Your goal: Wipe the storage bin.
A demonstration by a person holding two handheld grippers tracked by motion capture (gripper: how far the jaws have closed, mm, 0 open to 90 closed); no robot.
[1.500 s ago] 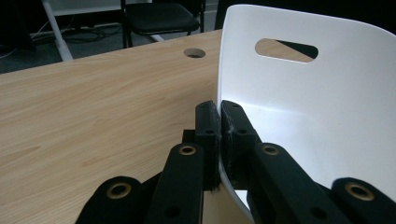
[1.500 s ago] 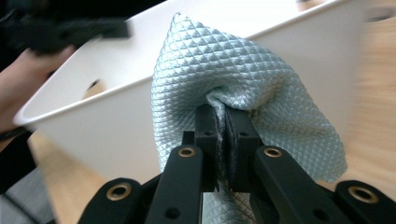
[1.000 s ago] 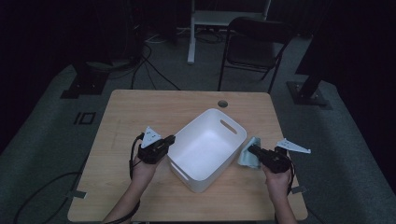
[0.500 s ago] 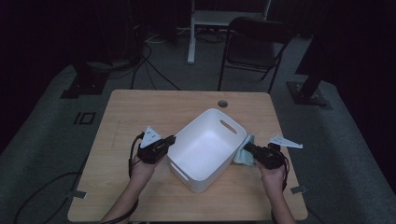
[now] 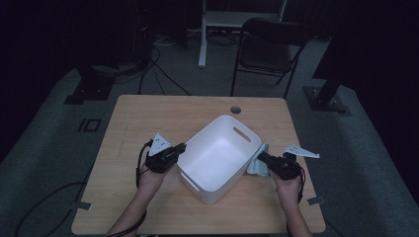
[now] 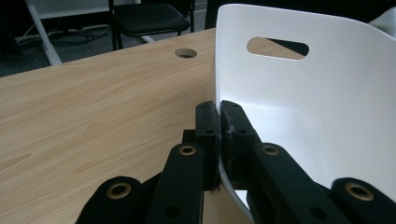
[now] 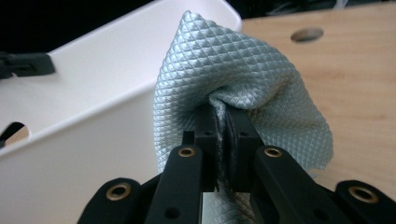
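We see a white bin standing on the wooden counter, a little right of the middle and turned at an angle, so that one corner points to the near edge. The left gripper is at the left side of the bin, and its jaws are closed on the rim; in the left gripper view the thin white wall passes between the two black jaws, one inside and one outside. In this view a slot handle is cut in the far wall of the bin, and behind it the counter has a round hole. The right gripper is at the right side of the bin, just beside its wall, and its jaws are closed on a pale blue-grey cloth. In the right gripper view the cloth is bunched between the jaws, and its quilted folds rise above them and hang down on the right side. The cloth is next to the outer wall of the bin, near the right edge of the counter; we cannot tell if it touches the wall. Both hands come in from the near edge. Beyond the far edge of the counter a dark folding chair stands on the grey floor.
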